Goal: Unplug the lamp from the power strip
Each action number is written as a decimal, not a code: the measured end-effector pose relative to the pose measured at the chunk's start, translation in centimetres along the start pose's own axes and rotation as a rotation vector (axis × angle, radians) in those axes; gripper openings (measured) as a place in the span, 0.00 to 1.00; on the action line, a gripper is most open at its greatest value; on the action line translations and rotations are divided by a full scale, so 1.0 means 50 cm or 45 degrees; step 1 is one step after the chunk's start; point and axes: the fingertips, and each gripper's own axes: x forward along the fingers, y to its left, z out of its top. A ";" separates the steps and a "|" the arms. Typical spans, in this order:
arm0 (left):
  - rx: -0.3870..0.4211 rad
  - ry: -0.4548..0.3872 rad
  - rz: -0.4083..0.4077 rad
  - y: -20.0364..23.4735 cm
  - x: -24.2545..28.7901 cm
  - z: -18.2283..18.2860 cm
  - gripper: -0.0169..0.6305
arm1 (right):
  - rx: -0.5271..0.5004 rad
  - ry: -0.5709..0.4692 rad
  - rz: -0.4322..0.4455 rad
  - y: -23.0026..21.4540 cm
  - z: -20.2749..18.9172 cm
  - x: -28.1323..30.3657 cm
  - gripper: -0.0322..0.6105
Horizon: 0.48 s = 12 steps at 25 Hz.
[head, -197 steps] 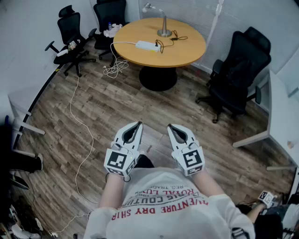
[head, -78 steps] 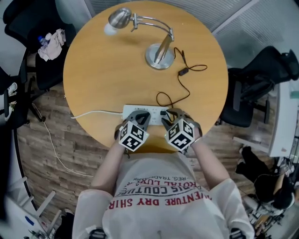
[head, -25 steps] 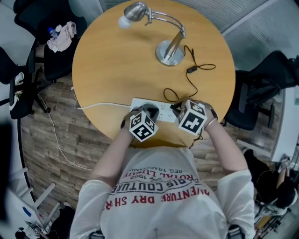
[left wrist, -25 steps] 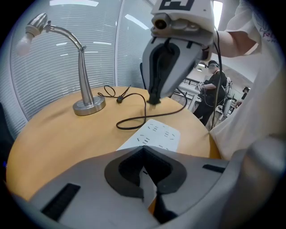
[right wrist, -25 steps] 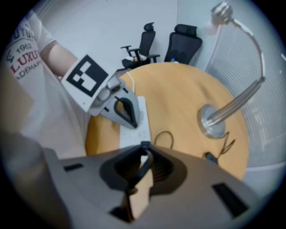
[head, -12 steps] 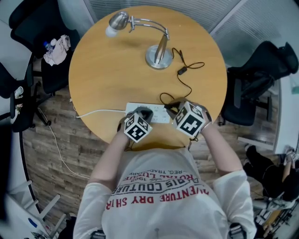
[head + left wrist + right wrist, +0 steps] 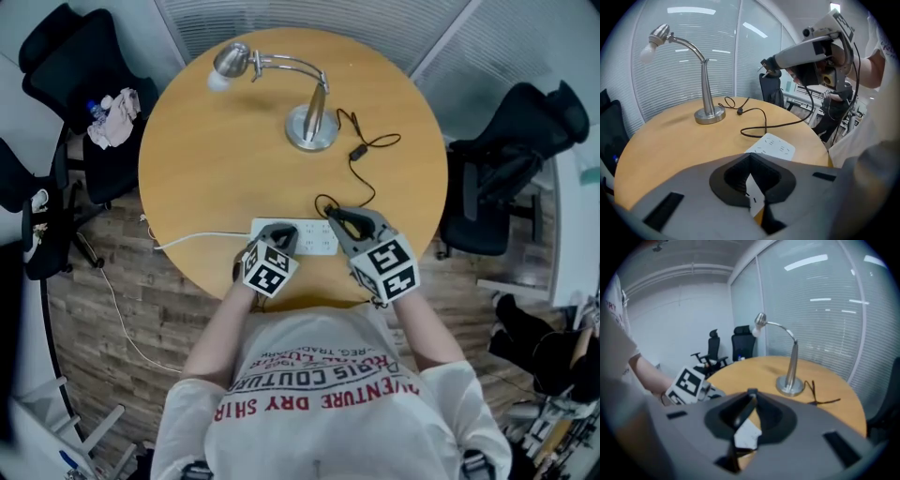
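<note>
The silver desk lamp (image 7: 309, 128) stands at the far side of the round wooden table (image 7: 206, 169). Its black cord (image 7: 361, 155) runs toward me. The white power strip (image 7: 307, 239) lies near the table's front edge. My left gripper (image 7: 281, 232) is shut, with its tips resting on the strip's left part. My right gripper (image 7: 333, 217) is lifted above the strip's right end, shut on the lamp's black plug (image 7: 764, 63). In the left gripper view the right gripper (image 7: 765, 65) hangs in the air over the strip (image 7: 771, 145). The lamp (image 7: 790, 386) also shows in the right gripper view.
The strip's white cable (image 7: 187, 240) runs off the table's left edge to the floor. Black office chairs stand at the left (image 7: 70, 56) and right (image 7: 506, 141). A pale cloth (image 7: 112, 117) lies on a left chair. A window wall is behind the table.
My right gripper has risen up and away from the power strip with the black plug in its jaws. The left gripper stays pressed on the strip.
</note>
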 end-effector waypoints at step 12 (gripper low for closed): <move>0.058 -0.514 0.189 0.067 -0.226 0.244 0.07 | 0.036 -0.350 -0.090 0.023 0.077 -0.045 0.16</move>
